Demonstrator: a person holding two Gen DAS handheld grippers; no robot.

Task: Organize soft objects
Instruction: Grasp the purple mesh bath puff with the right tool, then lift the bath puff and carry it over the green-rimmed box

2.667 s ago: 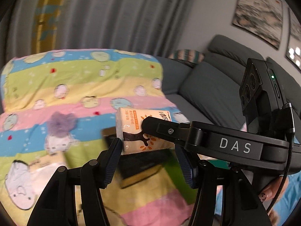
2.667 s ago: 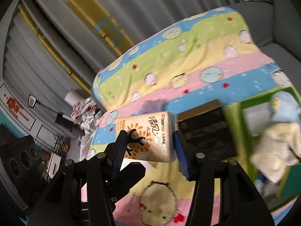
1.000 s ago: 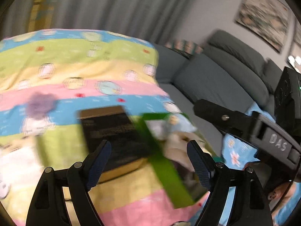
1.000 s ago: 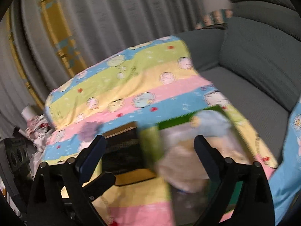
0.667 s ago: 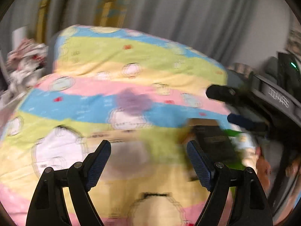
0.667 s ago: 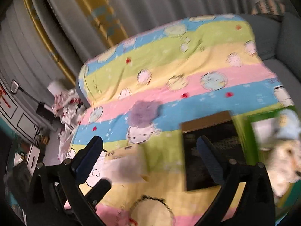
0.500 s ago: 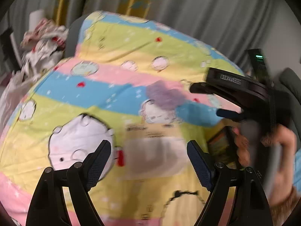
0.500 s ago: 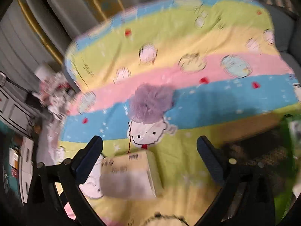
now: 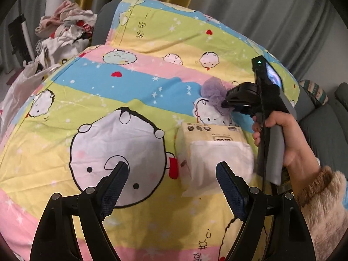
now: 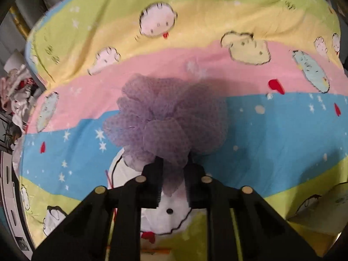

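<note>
A: Where is the purple mesh pouf (image 10: 167, 126)?

B: On the striped cartoon blanket (image 9: 91, 87), at twelve o'clock from my right hand-held gripper (image 10: 173, 179), whose jaws are clamped on its lower edge.

A: And your left hand-held gripper (image 9: 169, 184)?

B: Wide apart, holding nothing. A tissue pack (image 9: 213, 152) lies on the blanket at one o'clock, near its right finger.

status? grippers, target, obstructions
Right gripper shut on purple mesh pouf. Left gripper open, empty, above tissue pack. Nothing in the way.
</note>
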